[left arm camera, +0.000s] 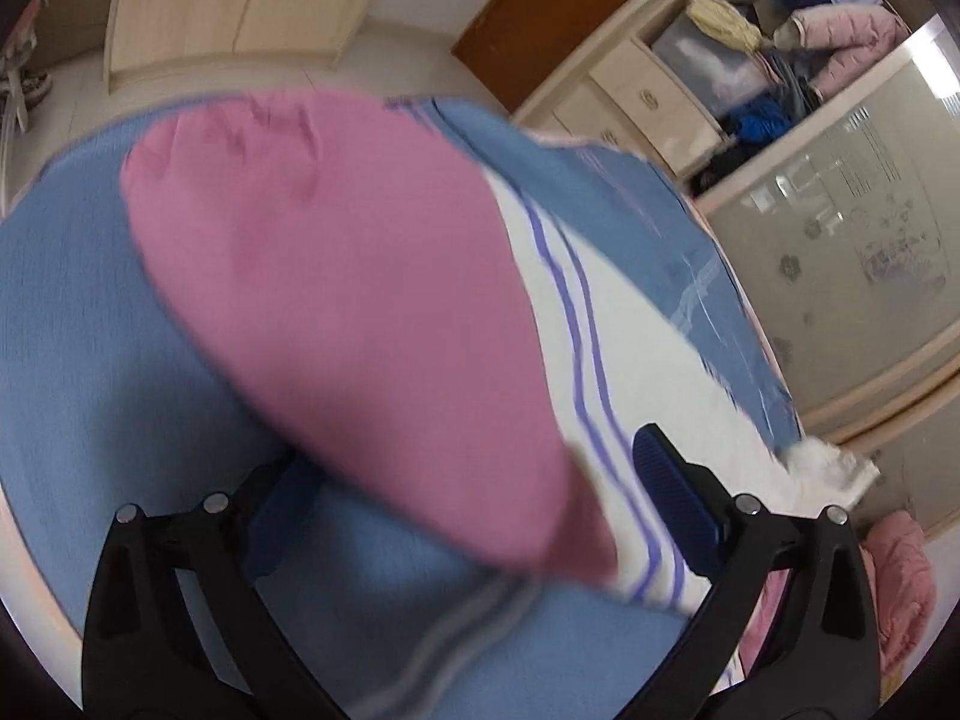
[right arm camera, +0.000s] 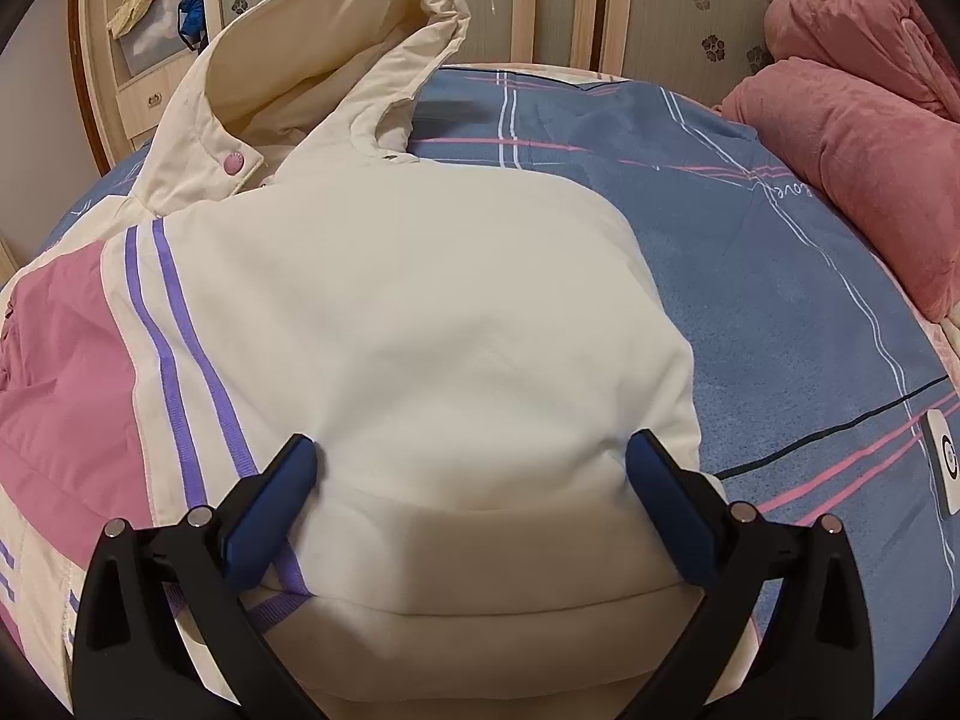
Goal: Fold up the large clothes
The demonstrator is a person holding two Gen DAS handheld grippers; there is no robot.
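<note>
Two views split the scene. The right wrist camera shows the cream jacket spread on the blue bed sheet, hood far ahead, with the right gripper spread wide and pressing into the cloth. Only the left wrist camera shows the jacket's pink sleeve, blurred, lifted between the spread fingers of the left gripper; whether it pinches cloth I cannot tell. A pink quilt lies ahead to the right.

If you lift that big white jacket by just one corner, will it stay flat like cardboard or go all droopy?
Probably droopy: the jacket lies in soft folds on the bed, and its hood slumps. It looks puffy, so likely bulky yet fairly light. The smooth shell may slip from the right gripper.
</note>
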